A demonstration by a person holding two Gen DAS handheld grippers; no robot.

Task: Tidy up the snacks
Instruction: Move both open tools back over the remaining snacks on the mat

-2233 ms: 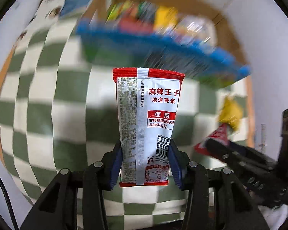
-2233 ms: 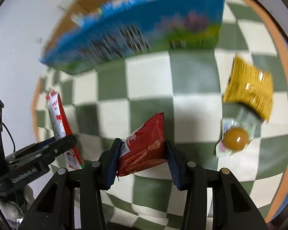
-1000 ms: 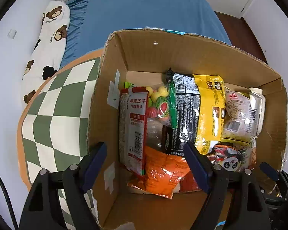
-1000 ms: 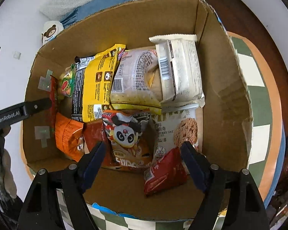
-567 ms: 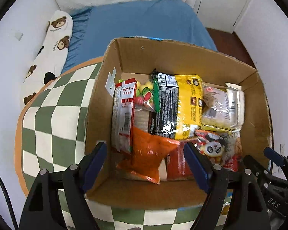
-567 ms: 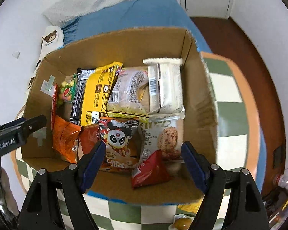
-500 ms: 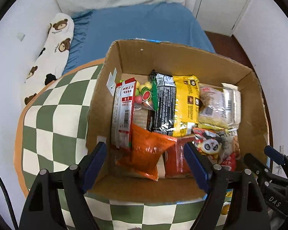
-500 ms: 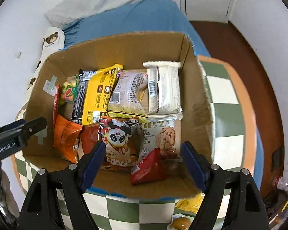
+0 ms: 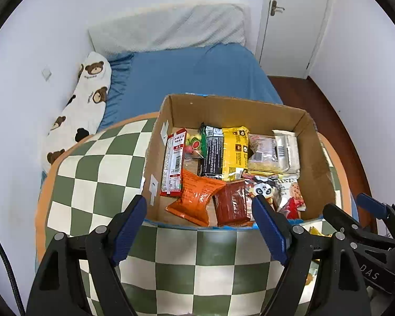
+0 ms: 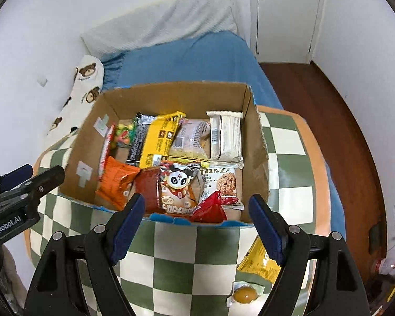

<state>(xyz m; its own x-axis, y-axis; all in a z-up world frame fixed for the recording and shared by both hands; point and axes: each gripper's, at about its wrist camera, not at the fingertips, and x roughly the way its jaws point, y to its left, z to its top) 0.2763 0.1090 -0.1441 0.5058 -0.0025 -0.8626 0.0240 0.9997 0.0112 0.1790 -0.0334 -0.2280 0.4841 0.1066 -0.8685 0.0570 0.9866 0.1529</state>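
Observation:
A cardboard box [image 9: 234, 106] [image 10: 87, 142] stands on the green-and-white checked table [image 9: 97, 184] and holds several snack packs. The red-and-white spicy strip pack [image 9: 174, 162] stands along its left wall. A small red pack [image 10: 210, 208] lies at its front right. My left gripper [image 9: 200, 223] is open and empty, in front of the box. My right gripper [image 10: 196, 222] is open and empty, also in front of the box. A yellow pack [image 10: 260, 260] and a round orange jelly cup [image 10: 246, 295] lie on the table at the right.
A bed with a blue sheet [image 9: 187, 76], a bear-print pillow [image 9: 84, 97] and a white pillow [image 9: 168, 29] lies behind the table. A white door [image 9: 295, 21] and a dark wood floor [image 10: 350, 131] are at the right. The other gripper shows at each view's edge.
Both grippers opened and let their packs go into the box, then drew back and up. The box now looks smaller and farther, with the bed and door in view.

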